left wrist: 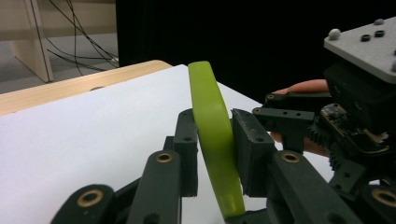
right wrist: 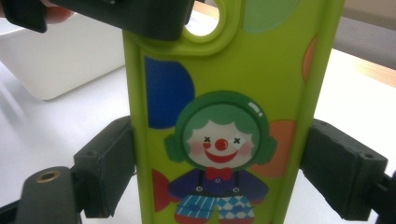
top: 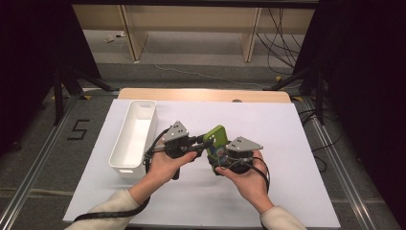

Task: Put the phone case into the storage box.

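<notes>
A lime-green phone case (top: 216,135) printed with a clown is held up above the white sheet at the table's middle. My left gripper (top: 203,144) comes in from the left, shut on the case's upper edge. In the left gripper view its pads (left wrist: 254,140) press both faces of the thin green case (left wrist: 209,102). My right gripper (top: 219,156) holds the case from below. In the right gripper view its two jaws sit against the case's long sides, with the clown face (right wrist: 220,140) between them. The left gripper's jaw (right wrist: 140,16) clamps near the camera hole.
A long white bin (top: 125,152) stands on the left of the white sheet (top: 287,143), close to my left hand. The bin's wall (right wrist: 56,65) lies behind the case in the right gripper view. The wooden table edge (top: 201,94) runs along the back.
</notes>
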`<state>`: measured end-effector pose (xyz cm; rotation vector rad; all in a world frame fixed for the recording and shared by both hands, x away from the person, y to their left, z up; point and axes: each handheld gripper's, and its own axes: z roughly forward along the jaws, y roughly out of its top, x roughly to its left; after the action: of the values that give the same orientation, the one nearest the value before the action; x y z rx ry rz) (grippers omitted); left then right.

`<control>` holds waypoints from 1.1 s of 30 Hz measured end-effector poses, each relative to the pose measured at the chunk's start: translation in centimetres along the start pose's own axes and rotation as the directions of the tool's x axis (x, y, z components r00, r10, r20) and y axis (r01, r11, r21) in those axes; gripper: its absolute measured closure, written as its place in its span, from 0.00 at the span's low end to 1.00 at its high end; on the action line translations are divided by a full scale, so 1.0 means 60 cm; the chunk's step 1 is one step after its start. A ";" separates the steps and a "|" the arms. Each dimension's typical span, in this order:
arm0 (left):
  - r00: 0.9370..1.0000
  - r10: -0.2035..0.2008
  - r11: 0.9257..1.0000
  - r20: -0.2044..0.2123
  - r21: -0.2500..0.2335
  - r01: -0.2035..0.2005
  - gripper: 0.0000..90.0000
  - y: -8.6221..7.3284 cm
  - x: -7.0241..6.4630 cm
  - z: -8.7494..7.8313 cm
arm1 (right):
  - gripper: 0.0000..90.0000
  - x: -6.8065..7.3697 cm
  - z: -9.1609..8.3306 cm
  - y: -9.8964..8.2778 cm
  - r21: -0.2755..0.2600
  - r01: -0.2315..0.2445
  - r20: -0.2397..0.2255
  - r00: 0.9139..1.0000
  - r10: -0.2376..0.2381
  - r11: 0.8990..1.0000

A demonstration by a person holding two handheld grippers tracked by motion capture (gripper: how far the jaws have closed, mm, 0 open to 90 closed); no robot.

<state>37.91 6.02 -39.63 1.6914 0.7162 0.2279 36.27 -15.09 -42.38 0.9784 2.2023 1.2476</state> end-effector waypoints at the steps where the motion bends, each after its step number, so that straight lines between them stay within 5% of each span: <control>1: 1.000 -0.001 1.000 0.005 -0.001 0.001 0.82 0.000 -0.001 0.000 | 0.19 0.000 0.000 0.000 -0.001 0.000 0.000 1.000 0.000 1.000; 23: 0.994 0.048 0.999 0.099 0.007 -0.049 0.86 0.006 0.003 -0.005 | 0.17 -0.003 0.002 -0.002 -0.016 -0.038 -0.052 0.998 0.037 0.999; 33: 0.990 0.071 0.997 0.126 0.010 -0.073 0.86 0.010 0.013 -0.013 | 0.07 -0.007 -0.001 0.000 -0.028 -0.010 -0.107 0.994 0.007 1.000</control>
<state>38.31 7.07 -39.02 1.7311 0.5654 0.1652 36.50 -15.46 -42.36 0.9307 2.2567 1.3600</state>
